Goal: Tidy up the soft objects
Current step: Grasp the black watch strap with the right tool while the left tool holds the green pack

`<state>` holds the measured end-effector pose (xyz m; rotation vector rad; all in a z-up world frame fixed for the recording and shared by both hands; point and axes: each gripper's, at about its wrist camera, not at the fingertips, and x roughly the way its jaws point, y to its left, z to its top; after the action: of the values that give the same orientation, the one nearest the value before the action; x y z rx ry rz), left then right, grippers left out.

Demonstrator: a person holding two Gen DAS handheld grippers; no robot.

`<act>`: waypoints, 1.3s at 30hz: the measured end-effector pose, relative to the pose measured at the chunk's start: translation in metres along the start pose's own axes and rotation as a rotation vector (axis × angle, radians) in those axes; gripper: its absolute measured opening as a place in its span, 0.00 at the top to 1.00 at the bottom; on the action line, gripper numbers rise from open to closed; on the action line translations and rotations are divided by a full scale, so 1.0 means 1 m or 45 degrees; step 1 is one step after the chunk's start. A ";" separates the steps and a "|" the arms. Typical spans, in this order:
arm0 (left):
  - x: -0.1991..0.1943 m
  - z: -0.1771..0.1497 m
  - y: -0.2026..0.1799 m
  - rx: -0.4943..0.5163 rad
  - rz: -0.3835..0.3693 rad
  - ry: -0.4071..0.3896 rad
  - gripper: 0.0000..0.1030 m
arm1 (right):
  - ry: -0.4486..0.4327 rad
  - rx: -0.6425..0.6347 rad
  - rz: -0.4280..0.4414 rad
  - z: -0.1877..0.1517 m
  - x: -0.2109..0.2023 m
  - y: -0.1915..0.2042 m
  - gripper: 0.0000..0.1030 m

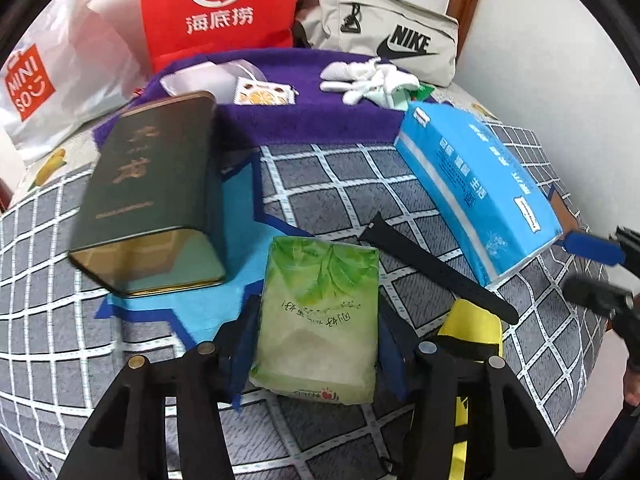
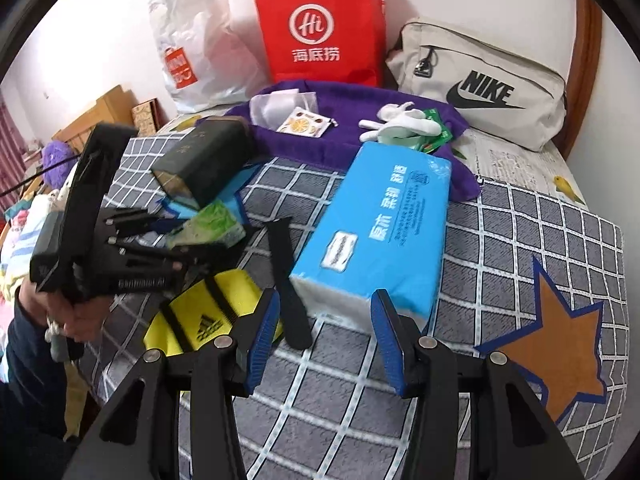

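In your left wrist view, the left gripper (image 1: 316,344) has its blue fingers on either side of the green tissue pack (image 1: 318,320) at the lower middle of the frame; both pads sit against the pack's sides, so the tongs look clamped on it. From the right wrist view, the same green tissue pack (image 2: 208,226) shows at the middle left, caught at the tip of your left gripper (image 2: 188,236), just below the dark green tin (image 2: 204,164). Your right gripper (image 2: 326,344) stands with its fingers apart at the lower middle of that frame, holding nothing; the near end of the blue tissue pack (image 2: 380,236) lies just ahead of the gap and leans toward the right finger, though whether it touches is hard to tell. The black strap (image 2: 288,284) lies left of that pack, its near end beside the left finger, and the yellow Adidas band (image 2: 204,316) is further left, at the lower left. In the left wrist view the dark green tin (image 1: 148,196) fills the middle left, resting partly on a light blue star patch (image 1: 236,236) of the checked grey bedcover (image 1: 332,184). The purple cloth (image 1: 304,116) with white gloves (image 1: 368,80) lies across the upper middle, in front of the red bag (image 1: 218,8) and the Nike bag (image 1: 384,36).
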<state>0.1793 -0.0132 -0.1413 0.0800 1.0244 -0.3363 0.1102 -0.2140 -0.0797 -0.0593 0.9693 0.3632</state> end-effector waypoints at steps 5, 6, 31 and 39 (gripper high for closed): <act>-0.010 -0.002 0.011 -0.056 -0.003 -0.024 0.50 | 0.056 -0.091 0.007 -0.013 0.012 0.014 0.54; -0.011 -0.003 0.012 -0.067 -0.008 -0.026 0.50 | 0.074 -0.093 0.008 -0.016 0.018 0.014 0.54; -0.016 -0.020 0.040 -0.195 -0.055 -0.023 0.50 | 0.149 -0.114 0.067 -0.034 0.045 0.020 0.80; -0.016 -0.021 0.037 -0.196 -0.081 -0.023 0.50 | 0.181 -0.122 0.039 -0.047 0.036 0.018 0.78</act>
<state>0.1658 0.0308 -0.1423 -0.0944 1.0329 -0.3145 0.0852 -0.1975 -0.1334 -0.1591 1.0937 0.4379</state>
